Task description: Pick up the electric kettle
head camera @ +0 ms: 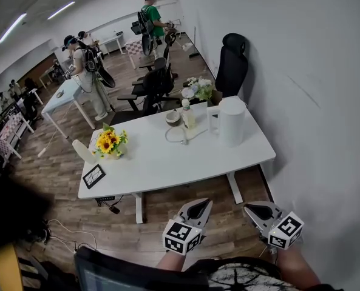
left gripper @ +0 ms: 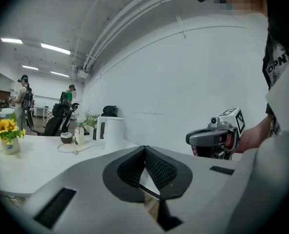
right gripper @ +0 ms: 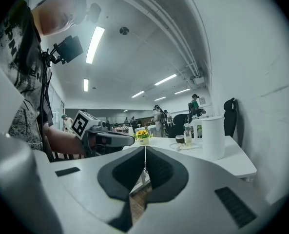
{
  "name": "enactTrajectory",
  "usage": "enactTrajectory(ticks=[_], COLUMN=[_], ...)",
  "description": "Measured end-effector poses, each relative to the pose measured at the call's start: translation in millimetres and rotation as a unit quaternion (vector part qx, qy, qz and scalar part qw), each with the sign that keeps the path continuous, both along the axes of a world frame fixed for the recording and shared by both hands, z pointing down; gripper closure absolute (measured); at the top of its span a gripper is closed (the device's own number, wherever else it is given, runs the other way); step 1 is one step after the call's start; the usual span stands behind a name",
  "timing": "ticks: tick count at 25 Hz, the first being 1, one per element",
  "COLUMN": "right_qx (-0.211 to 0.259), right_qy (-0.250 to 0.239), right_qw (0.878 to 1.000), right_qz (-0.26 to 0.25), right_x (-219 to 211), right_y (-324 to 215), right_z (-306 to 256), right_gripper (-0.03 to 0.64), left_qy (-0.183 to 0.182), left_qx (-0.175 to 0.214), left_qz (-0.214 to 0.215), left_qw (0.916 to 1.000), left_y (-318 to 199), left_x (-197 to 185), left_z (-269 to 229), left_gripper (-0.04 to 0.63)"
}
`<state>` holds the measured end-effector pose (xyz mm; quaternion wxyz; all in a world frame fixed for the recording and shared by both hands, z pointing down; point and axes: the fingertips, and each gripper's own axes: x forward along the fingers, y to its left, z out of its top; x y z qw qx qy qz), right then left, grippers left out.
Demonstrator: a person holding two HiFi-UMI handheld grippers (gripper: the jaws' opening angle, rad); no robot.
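Note:
The white electric kettle (head camera: pixel 231 121) stands upright near the far right corner of the white table (head camera: pixel 167 162), handle to the left. It also shows in the left gripper view (left gripper: pixel 113 130) and the right gripper view (right gripper: pixel 213 137). Both grippers hover over the wooden floor in front of the table, well short of the kettle. My left gripper (head camera: pixel 201 205) is shut with nothing in it, its pads meeting (left gripper: pixel 145 149). My right gripper (head camera: pixel 250 210) sits beside it, jaws likewise pressed together and empty (right gripper: pixel 145 149).
On the table are a vase of sunflowers (head camera: pixel 110 143), a small black frame (head camera: pixel 94 176), a bottle (head camera: pixel 187 115), a bowl (head camera: pixel 173 117) and a loose cable. A black office chair (head camera: pixel 233 65) stands behind the table. A white wall runs along the right. People stand farther back.

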<state>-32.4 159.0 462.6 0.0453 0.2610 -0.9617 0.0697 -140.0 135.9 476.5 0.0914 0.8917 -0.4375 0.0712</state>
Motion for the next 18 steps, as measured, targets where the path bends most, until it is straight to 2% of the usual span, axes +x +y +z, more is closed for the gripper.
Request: enactTrajectory(ticks=[6, 18], right_qx=[-0.005, -0.025], right_qy=[0.010, 0.010], right_qw=[1.000, 1.000], right_qz=[-0.002, 0.000], right_x=[-15, 3], right_y=[-5, -40], right_z=[4, 12], right_gripper=[0.595, 0.595], left_qy=[0.014, 0.017], left_qx=[-0.006, -0.031], left_qz=[-0.001, 0.002], left_qw=[0.9999, 0.9994], left_y=[-11, -44], left_x=[-14, 6], left_z=[5, 18], left_gripper=[0.586, 0.586])
